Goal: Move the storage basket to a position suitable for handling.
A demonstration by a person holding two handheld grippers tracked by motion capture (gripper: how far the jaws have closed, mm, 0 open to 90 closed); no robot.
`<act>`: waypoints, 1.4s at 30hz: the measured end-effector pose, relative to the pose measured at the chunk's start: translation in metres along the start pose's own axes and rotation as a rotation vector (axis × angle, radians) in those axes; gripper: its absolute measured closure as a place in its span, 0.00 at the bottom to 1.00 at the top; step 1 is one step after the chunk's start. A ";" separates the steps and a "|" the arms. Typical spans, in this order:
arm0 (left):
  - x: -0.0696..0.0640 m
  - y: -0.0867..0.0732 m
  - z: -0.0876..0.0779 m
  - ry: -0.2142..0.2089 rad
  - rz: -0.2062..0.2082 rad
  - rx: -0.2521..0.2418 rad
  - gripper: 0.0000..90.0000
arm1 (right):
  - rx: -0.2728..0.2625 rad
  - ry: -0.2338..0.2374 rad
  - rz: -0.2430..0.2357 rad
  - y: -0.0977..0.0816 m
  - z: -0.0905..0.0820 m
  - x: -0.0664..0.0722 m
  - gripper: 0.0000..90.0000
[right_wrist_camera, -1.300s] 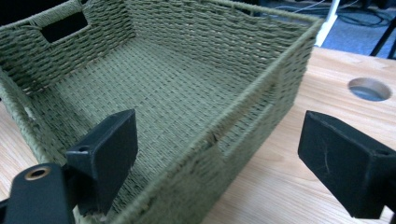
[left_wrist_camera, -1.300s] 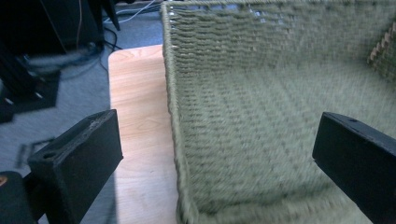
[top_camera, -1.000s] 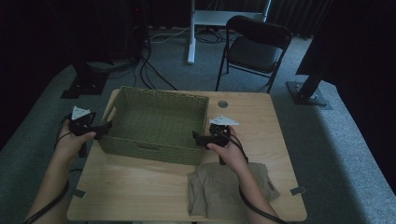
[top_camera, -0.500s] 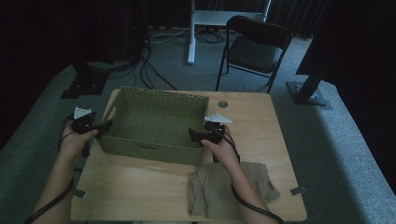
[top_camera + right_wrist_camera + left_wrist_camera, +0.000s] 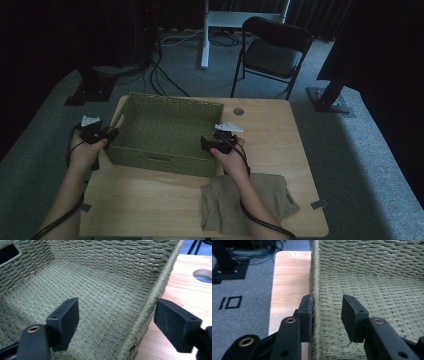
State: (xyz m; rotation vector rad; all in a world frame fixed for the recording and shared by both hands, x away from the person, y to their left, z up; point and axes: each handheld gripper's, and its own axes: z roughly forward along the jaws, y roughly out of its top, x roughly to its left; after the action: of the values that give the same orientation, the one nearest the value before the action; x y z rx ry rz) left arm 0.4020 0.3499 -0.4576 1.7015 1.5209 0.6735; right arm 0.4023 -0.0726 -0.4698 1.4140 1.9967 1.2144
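Note:
A green woven basket (image 5: 172, 100) stands on the left half of the wooden table (image 5: 280, 135). My left gripper (image 5: 112, 134) straddles its left wall. In the left gripper view my gripper (image 5: 327, 302) has its outer jaw against the wall (image 5: 315, 277), while the inner jaw stands off it inside the basket; the jaws have just been closing. My right gripper (image 5: 205, 144) straddles the right wall. In the right gripper view my gripper (image 5: 117, 306) has one jaw over the basket floor (image 5: 100, 295) and one outside. Its jaws are wide and have just been closing slightly.
A folded khaki cloth (image 5: 250, 200) lies on the table's near right part, under my right forearm. A round cable hole (image 5: 238, 111) sits at the far edge. A black chair (image 5: 272, 50) stands beyond the table, and cables run on the floor at far left.
My right gripper has moved left up to the basket's right wall. The left hand has stayed at the left wall.

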 end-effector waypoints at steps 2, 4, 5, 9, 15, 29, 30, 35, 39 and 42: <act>-0.003 0.000 0.000 0.034 0.012 0.003 0.77 | 0.006 -0.012 -0.002 0.000 0.000 0.001 0.25; -0.005 0.000 -0.001 0.058 -0.001 0.002 0.79 | 0.014 -0.037 0.015 0.001 0.000 0.003 0.32; -0.006 0.000 -0.001 0.063 -0.006 0.004 0.79 | 0.028 -0.050 0.042 0.001 0.000 0.003 0.33; -0.013 -0.001 -0.001 0.114 0.005 0.012 0.81 | 0.045 -0.072 0.066 0.002 0.001 0.002 0.40; -0.022 -0.003 -0.001 0.108 -0.016 0.006 0.80 | 0.056 -0.094 0.113 0.003 -0.001 -0.008 0.50; -0.061 -0.009 0.002 0.052 -0.067 -0.013 0.81 | 0.065 -0.264 0.062 -0.003 -0.006 -0.035 0.81; -0.063 -0.009 0.002 0.045 -0.078 -0.019 0.81 | 0.072 -0.269 0.069 -0.005 -0.006 -0.039 0.84; -0.074 -0.008 0.006 0.050 -0.066 -0.016 0.81 | 0.054 -0.288 0.094 -0.011 -0.008 -0.049 0.87; -0.088 -0.007 0.009 0.057 -0.051 -0.007 0.81 | 0.055 -0.297 0.099 -0.012 -0.013 -0.061 0.88; -0.096 -0.006 0.012 0.056 -0.035 -0.003 0.81 | 0.063 -0.303 0.103 -0.012 -0.017 -0.068 0.89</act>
State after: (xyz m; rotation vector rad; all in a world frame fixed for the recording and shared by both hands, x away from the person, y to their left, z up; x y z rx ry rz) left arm 0.3925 0.2535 -0.4604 1.6622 1.5841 0.7099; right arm 0.4111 -0.1427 -0.4808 1.6400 1.7860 0.9187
